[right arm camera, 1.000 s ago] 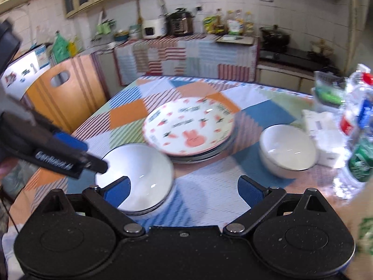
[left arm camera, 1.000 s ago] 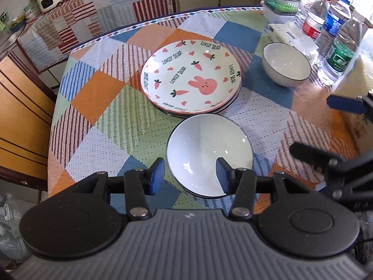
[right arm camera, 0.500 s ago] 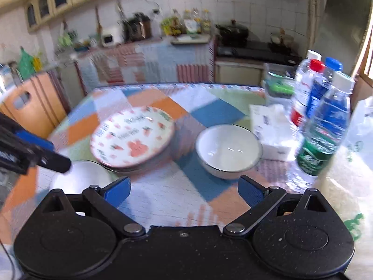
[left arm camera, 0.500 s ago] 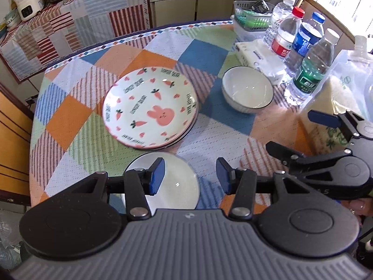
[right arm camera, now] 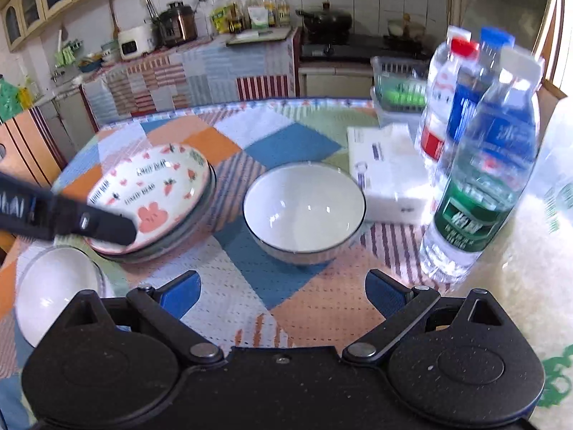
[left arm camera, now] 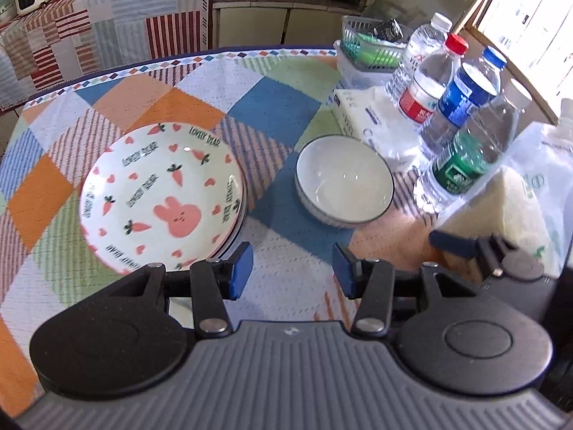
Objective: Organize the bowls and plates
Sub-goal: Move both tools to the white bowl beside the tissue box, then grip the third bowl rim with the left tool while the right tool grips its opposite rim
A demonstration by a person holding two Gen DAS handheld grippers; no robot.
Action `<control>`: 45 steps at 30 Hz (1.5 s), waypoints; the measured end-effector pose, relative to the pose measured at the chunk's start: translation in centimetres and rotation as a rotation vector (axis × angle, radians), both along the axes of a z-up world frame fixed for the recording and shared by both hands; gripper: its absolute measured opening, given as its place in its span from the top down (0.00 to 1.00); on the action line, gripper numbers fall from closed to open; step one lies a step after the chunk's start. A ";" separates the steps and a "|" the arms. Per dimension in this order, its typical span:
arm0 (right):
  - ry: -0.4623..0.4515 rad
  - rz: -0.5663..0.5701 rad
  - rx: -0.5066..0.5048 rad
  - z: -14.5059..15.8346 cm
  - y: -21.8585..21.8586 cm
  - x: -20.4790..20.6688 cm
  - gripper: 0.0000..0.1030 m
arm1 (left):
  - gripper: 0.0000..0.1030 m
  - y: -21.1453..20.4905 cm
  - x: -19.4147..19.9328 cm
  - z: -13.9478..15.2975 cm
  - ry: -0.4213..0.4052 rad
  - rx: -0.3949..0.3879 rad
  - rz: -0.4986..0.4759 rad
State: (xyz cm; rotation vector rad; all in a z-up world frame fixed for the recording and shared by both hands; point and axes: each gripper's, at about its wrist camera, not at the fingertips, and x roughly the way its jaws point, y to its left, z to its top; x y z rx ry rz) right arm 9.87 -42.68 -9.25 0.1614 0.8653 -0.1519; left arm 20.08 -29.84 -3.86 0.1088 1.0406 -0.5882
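Bowl, white and empty, sits on the patchwork tablecloth just right of the rabbit-print plate stack. Right gripper hovers before the bowl, jaws wide, empty. Left gripper, half open, holds nothing beside the plates.

Plates under rabbit plate: only rims show, count unclear. Shallow white plate beside rabbit plate: near part hidden behind right gripper body. Left gripper finger blurred, covers rabbit plate's near edge. Bottles motion-blurred, labels unreadable. Bag right of bottles cut by edge.
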 end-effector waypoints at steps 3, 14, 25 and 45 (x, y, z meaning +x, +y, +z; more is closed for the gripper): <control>0.010 -0.066 0.037 -1.0 -0.2 0.8 0.03 | 0.54 -1.1 0.9 -1.4 -0.005 -0.030 0.018; 0.000 -0.147 -0.033 -6.6 -0.3 4.2 0.03 | 0.56 -4.2 3.6 -6.7 -0.010 -0.061 0.084; -0.070 -0.097 -0.058 -8.2 -1.4 6.6 0.03 | 0.76 -5.0 7.0 -9.1 0.093 -0.162 0.156; -0.134 -0.014 -0.130 -9.5 -0.8 7.0 0.02 | 0.91 -5.8 7.7 -11.4 0.097 -0.145 0.156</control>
